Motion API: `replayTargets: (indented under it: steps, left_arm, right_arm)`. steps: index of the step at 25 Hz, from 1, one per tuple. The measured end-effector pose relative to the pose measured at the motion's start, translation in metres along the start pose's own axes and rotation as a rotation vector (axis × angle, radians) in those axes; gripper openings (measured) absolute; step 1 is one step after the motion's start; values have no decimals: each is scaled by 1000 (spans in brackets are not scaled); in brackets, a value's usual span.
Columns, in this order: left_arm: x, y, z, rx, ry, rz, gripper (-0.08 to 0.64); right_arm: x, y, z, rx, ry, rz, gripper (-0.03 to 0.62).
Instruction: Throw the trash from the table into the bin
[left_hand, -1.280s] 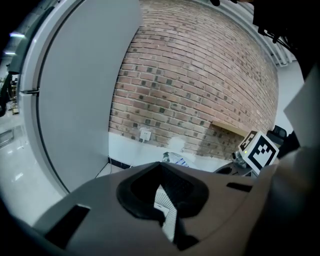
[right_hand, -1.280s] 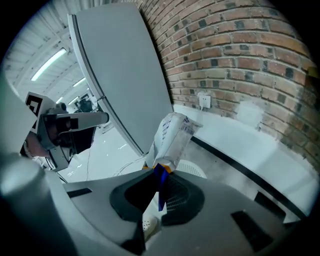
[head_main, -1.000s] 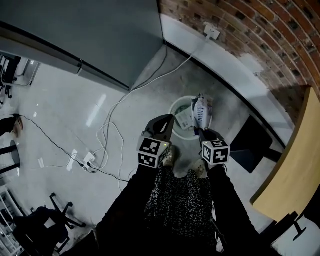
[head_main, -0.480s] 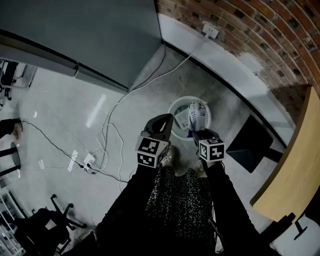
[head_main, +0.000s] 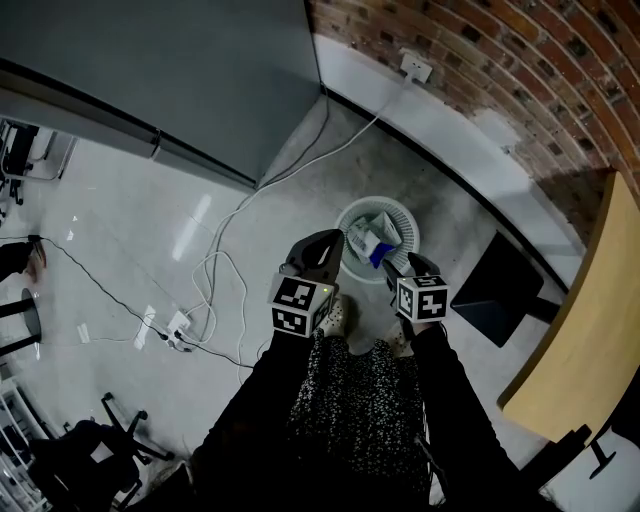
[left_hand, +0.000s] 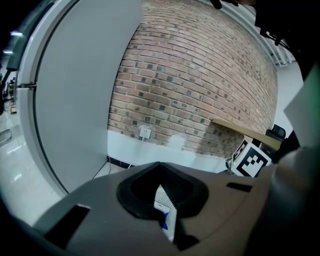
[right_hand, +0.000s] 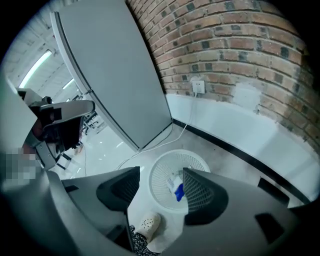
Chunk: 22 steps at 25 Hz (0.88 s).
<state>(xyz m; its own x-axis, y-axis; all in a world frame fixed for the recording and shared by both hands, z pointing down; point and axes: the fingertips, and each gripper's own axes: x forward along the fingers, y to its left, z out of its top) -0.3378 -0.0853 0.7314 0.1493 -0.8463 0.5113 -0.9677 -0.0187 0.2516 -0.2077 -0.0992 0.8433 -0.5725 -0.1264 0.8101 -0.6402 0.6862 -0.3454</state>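
Below, the right tongs (right_hand: 160, 184), jaws just opened and empty, hang over the white mesh bin (head_main: 402, 212) holding a white-and-blue packet (head_main: 371, 240); the left tongs (head_main: 326, 246) are seemingly closed and empty.

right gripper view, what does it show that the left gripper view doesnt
Only the right gripper view: the whole white bin with a packet in it and a shoe, seen between the jaws of the right tool, which have just been opening and hold nothing. Only the left gripper view: the wooden table edge and the right tool's marker cube. Both: brick wall, wall socket, grey panel.
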Motion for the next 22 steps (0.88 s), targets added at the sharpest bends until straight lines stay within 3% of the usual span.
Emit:
replayTargets:
  steps: [5, 12, 16, 22]
  left_arm:
    - [-8, -5, 9, 9, 3, -3, 6]
    - [-21, -18, 55, 32, -50, -14, 6]
    - [-31, -32, 90, 71, -85, -30, 6]
    - [-52, -53, 138, 108, -132, -44, 6]
  right_arm:
    - [-25, 5, 23, -6, -71, -2, 252]
    - [-69, 14, 64, -23, -148, -3, 248]
    - [-106, 21, 100, -44, -239, -11, 139]
    - [-166, 27, 142, -71, -359, -63, 29]
